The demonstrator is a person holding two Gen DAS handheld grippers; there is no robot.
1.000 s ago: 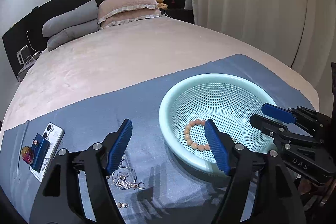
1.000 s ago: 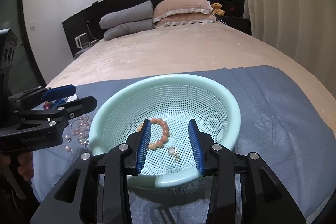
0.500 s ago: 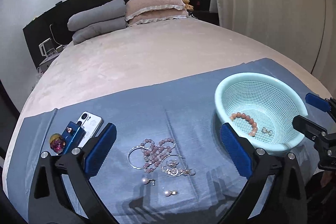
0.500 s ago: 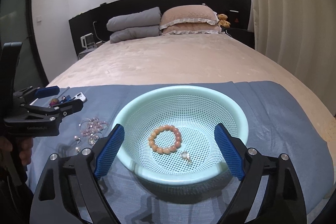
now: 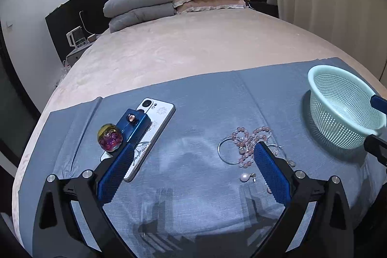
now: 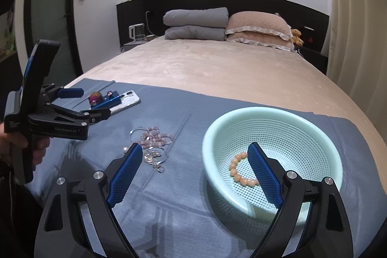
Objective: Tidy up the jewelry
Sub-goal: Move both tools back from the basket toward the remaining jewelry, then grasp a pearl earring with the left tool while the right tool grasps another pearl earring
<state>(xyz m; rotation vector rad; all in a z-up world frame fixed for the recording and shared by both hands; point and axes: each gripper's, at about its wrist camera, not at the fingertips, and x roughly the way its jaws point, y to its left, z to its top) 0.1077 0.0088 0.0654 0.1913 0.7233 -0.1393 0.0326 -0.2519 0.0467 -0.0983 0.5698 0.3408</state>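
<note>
So far only 1 orange beaded bracelet [image 6: 241,169] can be seen in the mint perforated plastic basket [image 6: 273,117], right behind the right gripper [image 6: 194,173], whose fingers are spread wide and empty. The left gripper [image 5: 193,167] is spread too. Left to sort: the pink bead strand [image 5: 250,139], silver hoop [image 5: 223,151] and pearl earring [image 5: 243,177] by its right finger. A white phone [image 5: 158,116] is parked by the left finger, not blocking anything.

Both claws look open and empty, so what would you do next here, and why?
Probably bring the left claw down over the pink bead necklace on the blue cloth. The orange bracelet already lies in the mint basket, while this pile is still outside, closest to that claw.
</note>
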